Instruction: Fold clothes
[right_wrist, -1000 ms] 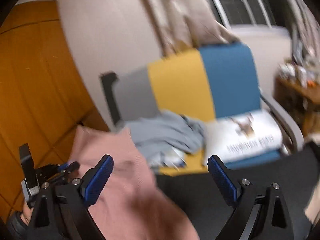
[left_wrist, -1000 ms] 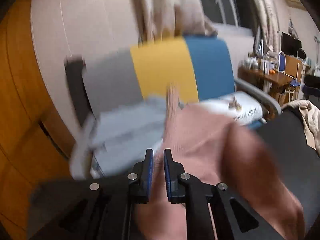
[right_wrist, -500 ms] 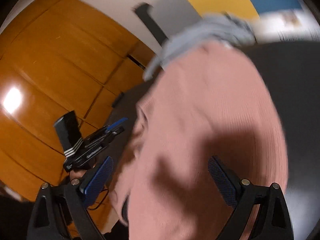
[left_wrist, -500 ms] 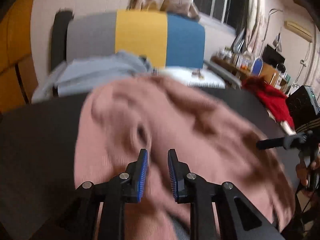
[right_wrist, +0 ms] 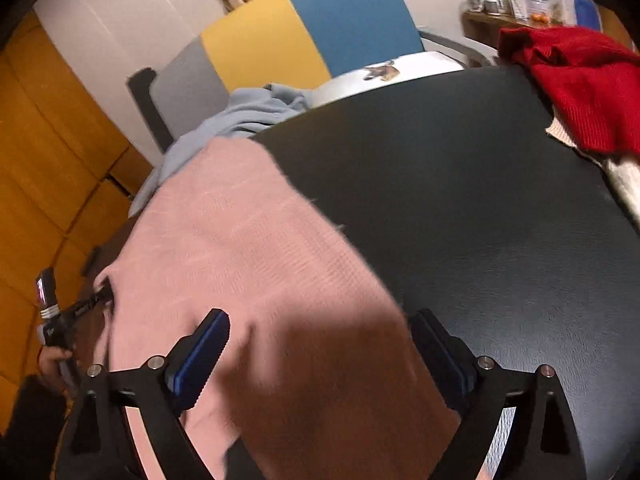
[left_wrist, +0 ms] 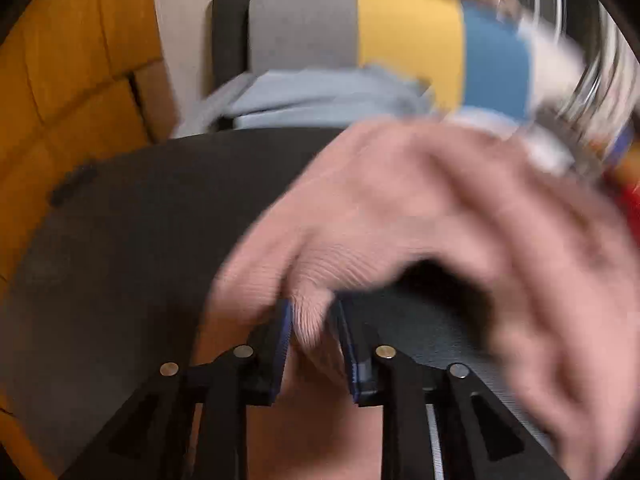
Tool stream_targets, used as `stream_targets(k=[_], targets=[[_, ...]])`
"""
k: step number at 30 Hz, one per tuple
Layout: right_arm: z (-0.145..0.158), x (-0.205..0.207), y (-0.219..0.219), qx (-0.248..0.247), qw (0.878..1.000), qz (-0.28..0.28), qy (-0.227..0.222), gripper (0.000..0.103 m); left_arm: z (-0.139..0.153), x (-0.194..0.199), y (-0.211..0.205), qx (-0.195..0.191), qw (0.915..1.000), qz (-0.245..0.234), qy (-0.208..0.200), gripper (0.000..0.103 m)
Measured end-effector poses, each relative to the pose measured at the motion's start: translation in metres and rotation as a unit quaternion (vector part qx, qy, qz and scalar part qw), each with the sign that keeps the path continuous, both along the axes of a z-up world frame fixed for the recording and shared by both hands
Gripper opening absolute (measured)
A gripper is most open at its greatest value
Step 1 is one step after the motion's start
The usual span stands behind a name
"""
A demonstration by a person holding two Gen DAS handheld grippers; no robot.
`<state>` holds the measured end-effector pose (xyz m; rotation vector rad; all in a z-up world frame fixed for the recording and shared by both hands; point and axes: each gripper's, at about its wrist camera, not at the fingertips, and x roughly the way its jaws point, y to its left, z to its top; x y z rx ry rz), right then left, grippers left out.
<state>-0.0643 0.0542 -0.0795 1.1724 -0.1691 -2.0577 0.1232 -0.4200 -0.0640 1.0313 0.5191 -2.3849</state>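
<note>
— One garment is in play: a soft pink ribbed-knit sweater [right_wrist: 256, 264], spread over the left part of the dark matte table [right_wrist: 480, 208], with its near end hanging off the front edge.

— Who has hold of it?

— The left tool [left_wrist: 314, 332] is clamped on a pinch of the knit; the fabric bunches between the blue pads [left_wrist: 285, 332] and lifts off the table in a loose arch. The right tool [right_wrist: 320, 344] stands wide apart above the sweater's near end, gripping nothing.

— How will it handle?

— I judge it light, limp and stretchy. It drapes and sags wherever unsupported, so one pinch drags a ridge rather than moving a whole panel. The knit looks grippy, not slippery.

— Where should the right tool take it?

— Probably at the near right edge, where the pink meets bare table, pinching the hem. Two holds along one edge would keep it straight for a fold.

— Anything nearby?

— A red knit garment [right_wrist: 576, 88] lies at the far right, well apart.
</note>
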Motion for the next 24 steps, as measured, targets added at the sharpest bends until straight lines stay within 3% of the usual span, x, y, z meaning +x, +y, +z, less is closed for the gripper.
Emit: stream_targets(k=[3,6,10,13,16,18,20,24], targets=[[0.010,0.025,0.005,-0.028,0.998,0.053,0.011,0.094,0.012,0.022,0.040,0.074,0.9939,-0.061,0.055,0.029],[0.006,0.056,-0.013,-0.048,0.993,0.112,0.005,0.094,0.000,0.027,0.085,0.126,0.9857,-0.102,0.046,0.030],[-0.004,0.076,-0.033,-0.057,0.985,0.161,-0.013,0.094,-0.026,0.015,0.115,0.181,0.9787,-0.093,0.028,0.036],[-0.008,0.091,-0.043,-0.045,0.981,0.187,-0.009,0.094,-0.032,0.003,0.121,0.233,0.9675,-0.080,0.059,0.041],[-0.017,0.083,-0.056,-0.036,0.977,0.208,-0.007,0.094,-0.036,-0.012,0.125,0.244,0.9651,-0.072,0.061,0.041],[-0.021,0.083,-0.056,-0.033,0.974,0.225,-0.014,0.094,-0.039,-0.020,0.127,0.253,0.9632,-0.069,0.061,0.035],[-0.024,0.083,-0.055,-0.035,0.969,0.243,-0.024,0.094,-0.041,-0.024,0.125,0.267,0.9595,-0.062,0.065,0.011],[-0.022,0.076,-0.065,-0.054,0.953,0.296,-0.041,0.096,-0.040,-0.023,0.120,0.267,0.9593,-0.052,0.074,0.005]])
